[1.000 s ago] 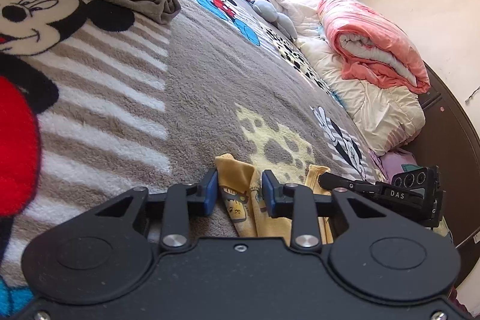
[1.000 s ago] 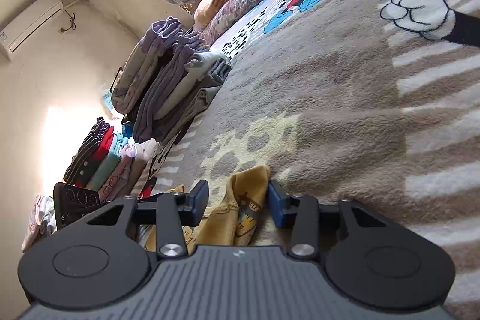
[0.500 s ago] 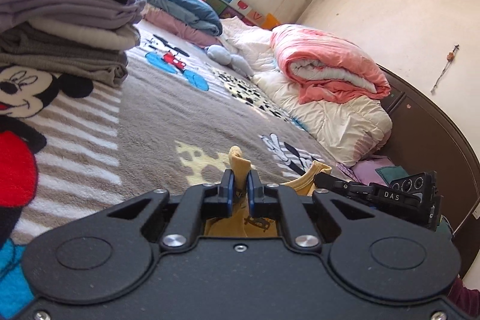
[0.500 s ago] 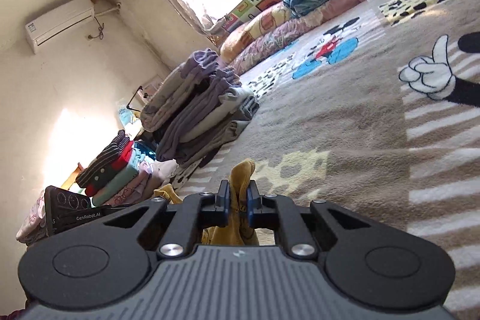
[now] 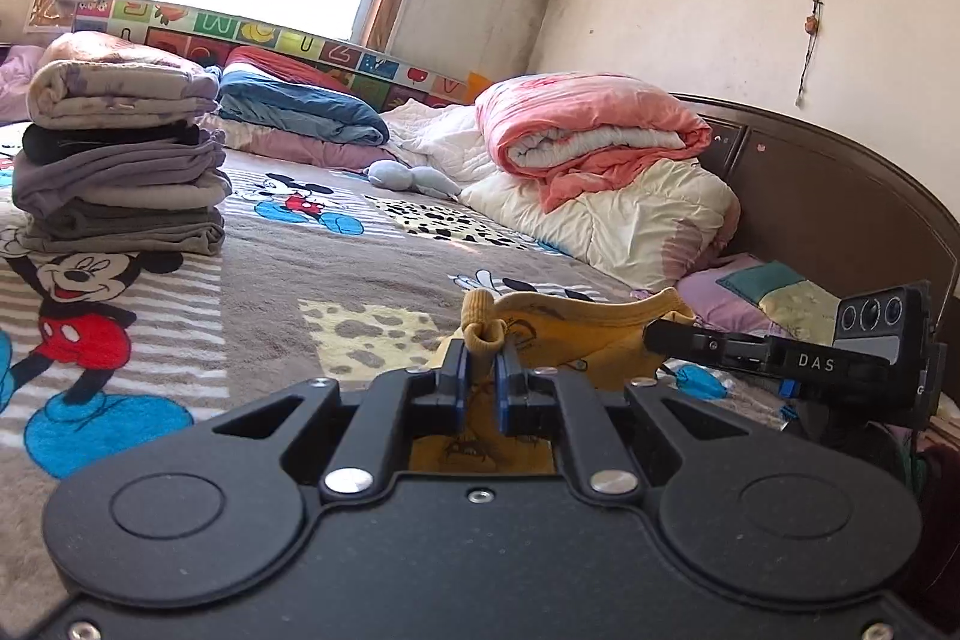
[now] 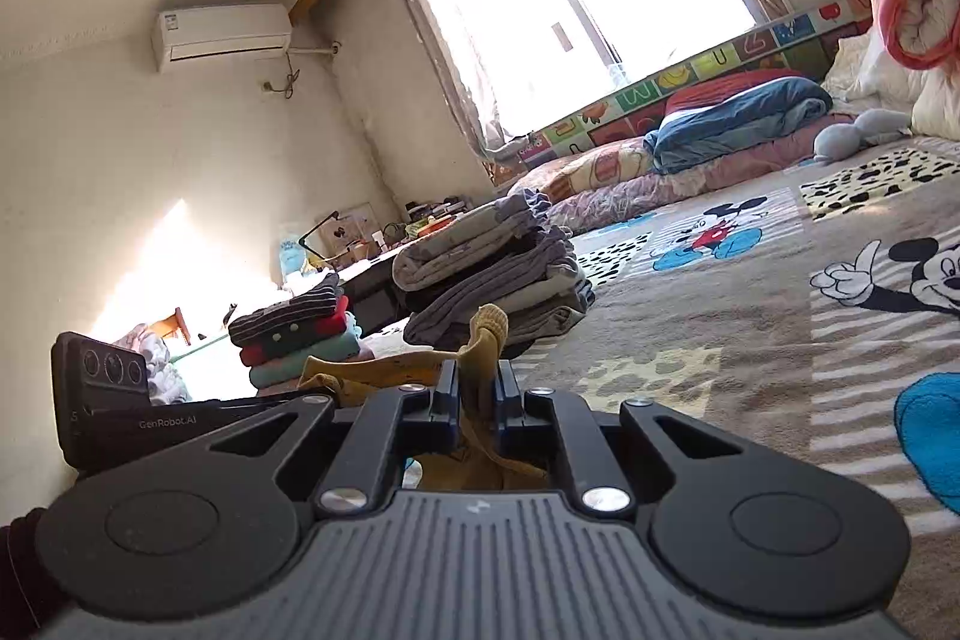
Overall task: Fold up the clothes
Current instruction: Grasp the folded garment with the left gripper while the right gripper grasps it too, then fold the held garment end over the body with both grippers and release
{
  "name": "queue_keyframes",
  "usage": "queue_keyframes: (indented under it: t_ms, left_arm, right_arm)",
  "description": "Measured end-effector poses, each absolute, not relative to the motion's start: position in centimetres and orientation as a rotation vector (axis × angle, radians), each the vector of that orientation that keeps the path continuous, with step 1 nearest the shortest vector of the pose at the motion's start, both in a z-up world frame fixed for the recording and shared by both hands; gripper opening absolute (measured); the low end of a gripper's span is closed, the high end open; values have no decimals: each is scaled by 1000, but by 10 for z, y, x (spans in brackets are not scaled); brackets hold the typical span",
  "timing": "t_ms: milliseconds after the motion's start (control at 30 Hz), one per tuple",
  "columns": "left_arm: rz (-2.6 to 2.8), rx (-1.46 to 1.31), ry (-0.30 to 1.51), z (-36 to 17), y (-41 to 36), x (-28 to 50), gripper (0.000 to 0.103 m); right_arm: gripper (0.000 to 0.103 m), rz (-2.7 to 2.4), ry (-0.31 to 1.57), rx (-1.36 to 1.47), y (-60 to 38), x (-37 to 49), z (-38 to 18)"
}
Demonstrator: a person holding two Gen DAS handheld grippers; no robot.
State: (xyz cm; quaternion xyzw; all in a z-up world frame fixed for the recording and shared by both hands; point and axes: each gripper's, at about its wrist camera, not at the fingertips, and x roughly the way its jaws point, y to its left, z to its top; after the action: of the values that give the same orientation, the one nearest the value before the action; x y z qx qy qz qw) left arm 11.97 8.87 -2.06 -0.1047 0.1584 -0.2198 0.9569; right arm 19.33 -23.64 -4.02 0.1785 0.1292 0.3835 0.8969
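A small yellow printed garment (image 5: pixel 576 334) hangs stretched between my two grippers, lifted off the Mickey Mouse blanket (image 5: pixel 336 268). My left gripper (image 5: pixel 480 370) is shut on one ribbed corner of it. My right gripper (image 6: pixel 477 379) is shut on the other corner (image 6: pixel 489 334), and the cloth sags between them toward the left of the right wrist view (image 6: pixel 372 370). The right gripper also shows at the right of the left wrist view (image 5: pixel 780 355). The garment's lower part is hidden behind the gripper bodies.
A stack of folded grey and purple clothes (image 5: pixel 120 166) stands on the bed at the left. A second folded stack (image 6: pixel 294 334) sits beyond it. Pink and white quilts (image 5: pixel 600 160) lie by the brown headboard (image 5: pixel 840 202). Blue bedding (image 5: pixel 300 106) lies under the window.
Both grippers closed on the yellow garment's corners and lifted it off the blanket. The views tilted up from the bed surface toward the window and walls.
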Motion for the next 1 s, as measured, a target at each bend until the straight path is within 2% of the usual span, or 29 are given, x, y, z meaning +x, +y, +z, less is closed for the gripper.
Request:
queue_keyframes:
  t_ms: [467,767,867,933,1000]
  left_arm:
    - [-404,-7,387,-54,68,42,6]
    - [-403,257,447,-79,43,22,6]
    - [-431,291,483,-81,43,19,6]
    - [-471,296,512,-80,44,16,14]
    - [-526,267,522,-75,50,8,19]
  right_arm:
    - [13,767,291,27,-226,88,-54]
    - [13,744,331,-234,-206,52,-74]
    - [17,745,353,-286,-203,43,-78]
    - [36,749,371,-341,-201,35,-80]
    - [39,759,373,-377,-200,26,-80]
